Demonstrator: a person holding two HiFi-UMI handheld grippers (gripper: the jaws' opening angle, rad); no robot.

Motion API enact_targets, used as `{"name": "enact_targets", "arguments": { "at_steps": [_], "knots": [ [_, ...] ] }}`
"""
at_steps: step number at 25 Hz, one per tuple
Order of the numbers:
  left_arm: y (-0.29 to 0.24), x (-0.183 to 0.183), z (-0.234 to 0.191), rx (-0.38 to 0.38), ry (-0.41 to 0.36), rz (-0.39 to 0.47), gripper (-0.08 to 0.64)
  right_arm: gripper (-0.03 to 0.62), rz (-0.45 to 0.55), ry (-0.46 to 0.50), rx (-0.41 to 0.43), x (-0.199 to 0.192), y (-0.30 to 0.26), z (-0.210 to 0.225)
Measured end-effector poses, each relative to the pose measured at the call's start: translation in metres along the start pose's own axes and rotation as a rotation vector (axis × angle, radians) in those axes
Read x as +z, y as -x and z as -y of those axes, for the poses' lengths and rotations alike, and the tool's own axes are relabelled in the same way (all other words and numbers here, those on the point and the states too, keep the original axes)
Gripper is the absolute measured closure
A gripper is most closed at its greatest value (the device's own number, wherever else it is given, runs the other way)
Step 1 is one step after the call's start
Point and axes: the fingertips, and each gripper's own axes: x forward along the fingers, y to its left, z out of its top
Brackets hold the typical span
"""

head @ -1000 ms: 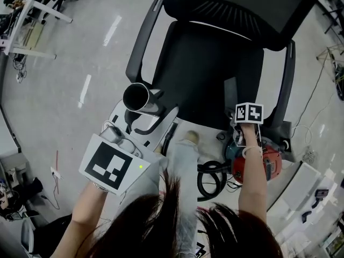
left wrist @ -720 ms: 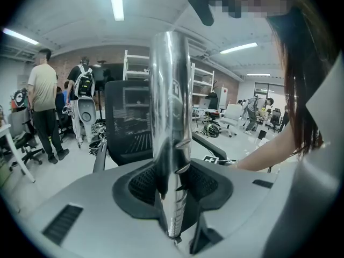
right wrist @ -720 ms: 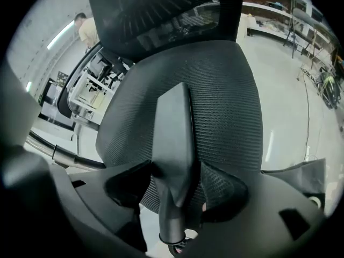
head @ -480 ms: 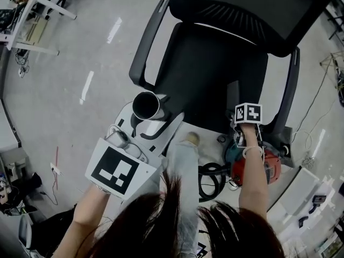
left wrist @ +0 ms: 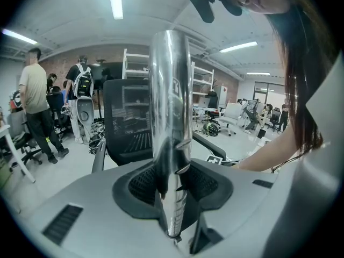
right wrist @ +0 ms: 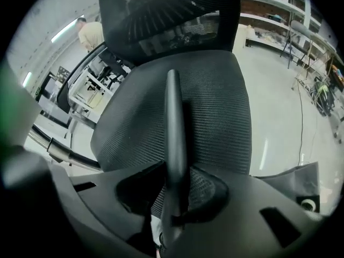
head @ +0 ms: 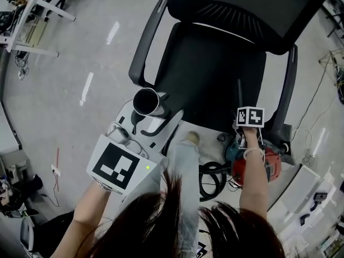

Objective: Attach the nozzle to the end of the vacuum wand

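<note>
Your L gripper is clenched on the chrome wand. Its own view shows the tube pinched between both pads and rising straight up the frame. That view also gives you bg the head view lacks: a person in a light shirt at far left & shelving behind the chair. The head view adds what the L gripper view can't: the wand's open mouth, a dark round hole facing up toward you, just off the front-left corner of the black office chair.

Centre-right, on the floor below the seat edge, only the head view shows the red vacuum body w/ a black hose looped beside it.

Your R gripper has just been closing its jaws & now grasps the nozzle, a slim black piece standing between the pads, seen against the mesh seat. In the head view it's barely a thin line above the marker cube, over the seat's right side. Nozzle & wand mouth are well apart, not joined.
</note>
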Motion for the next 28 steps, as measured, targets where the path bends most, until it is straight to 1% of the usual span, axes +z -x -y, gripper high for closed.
{"name": "enact_targets", "arguments": {
  "at_steps": [1,6,10,14,17,22,28],
  "knots": [
    [0.001,0.0,0.0,0.0,0.0,-0.001,0.414,0.483,0.01,-0.002,-0.006,0.0,0.003,-0.001],
    [0.002,-0.002,0.002,-0.006,-0.002,-0.006,0.414,0.486,0.045,-0.058,0.002,-0.006,0.017,-0.004],
    [0.004,-0.004,0.003,-0.015,-0.007,-0.031,0.414,0.487,0.087,-0.124,0.033,-0.009,0.033,-0.011],
    [0.007,-0.004,0.007,-0.029,-0.013,-0.041,0.414,0.487,0.119,-0.161,0.052,-0.01,0.053,-0.019],
    [0.008,-0.003,0.009,-0.033,-0.016,-0.039,0.414,0.488,0.146,-0.175,0.068,-0.01,0.066,-0.028],
    [0.009,-0.004,0.014,-0.039,-0.021,-0.045,0.414,0.488,0.184,-0.192,0.118,-0.013,0.086,-0.046],
    [0.015,-0.001,0.022,-0.041,-0.028,-0.049,0.414,0.487,0.195,-0.157,0.115,-0.016,0.118,-0.06]
  ]
}}
